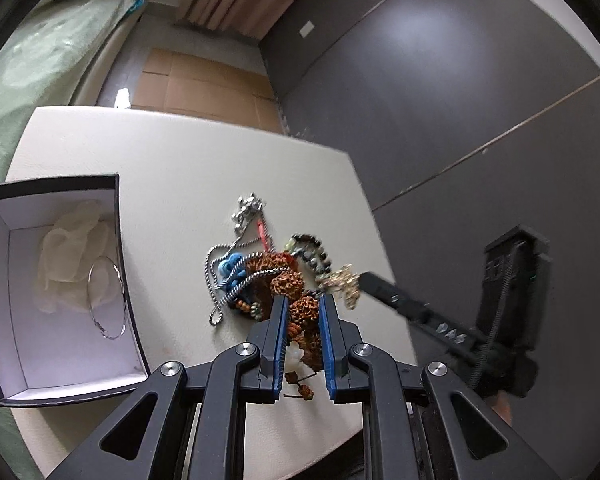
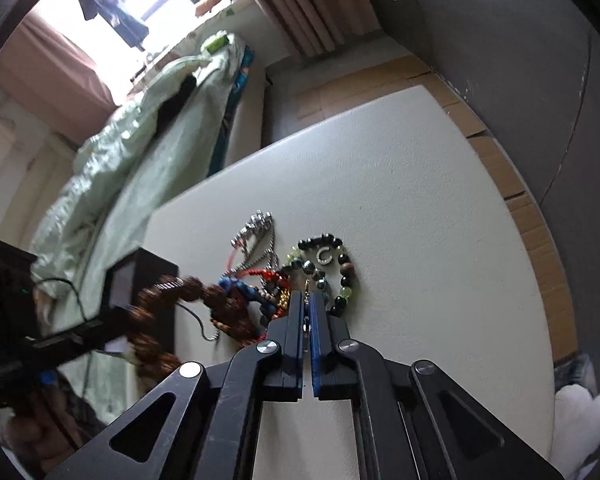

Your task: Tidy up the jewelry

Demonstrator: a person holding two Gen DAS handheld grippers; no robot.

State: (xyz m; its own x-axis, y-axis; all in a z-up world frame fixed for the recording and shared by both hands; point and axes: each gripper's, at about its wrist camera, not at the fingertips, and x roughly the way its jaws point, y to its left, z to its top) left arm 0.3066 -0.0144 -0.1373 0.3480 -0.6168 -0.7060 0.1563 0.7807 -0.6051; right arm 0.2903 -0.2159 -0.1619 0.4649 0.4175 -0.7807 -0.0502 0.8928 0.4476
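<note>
A tangle of jewelry lies mid-table: silver chains (image 1: 242, 216), a blue knot (image 1: 230, 266), a dark bead bracelet (image 2: 340, 272). My left gripper (image 1: 303, 308) is shut on a brown knobbly seed-bead bracelet (image 1: 296, 280) and lifts it; the bracelet also shows blurred in the right wrist view (image 2: 160, 308). My right gripper (image 2: 309, 300) is shut on a gold-coloured piece (image 1: 342, 280) at the pile's right edge; only a thin bit shows between its fingers. An open black box (image 1: 56, 280) with a white inside holds a thin silver hoop (image 1: 108, 300) and crumpled tissue.
The white table (image 2: 420, 200) ends at a dark grey wall on the right, with a cardboard strip (image 1: 204, 80) behind it. A bed with green bedding (image 2: 132, 152) lies to the left.
</note>
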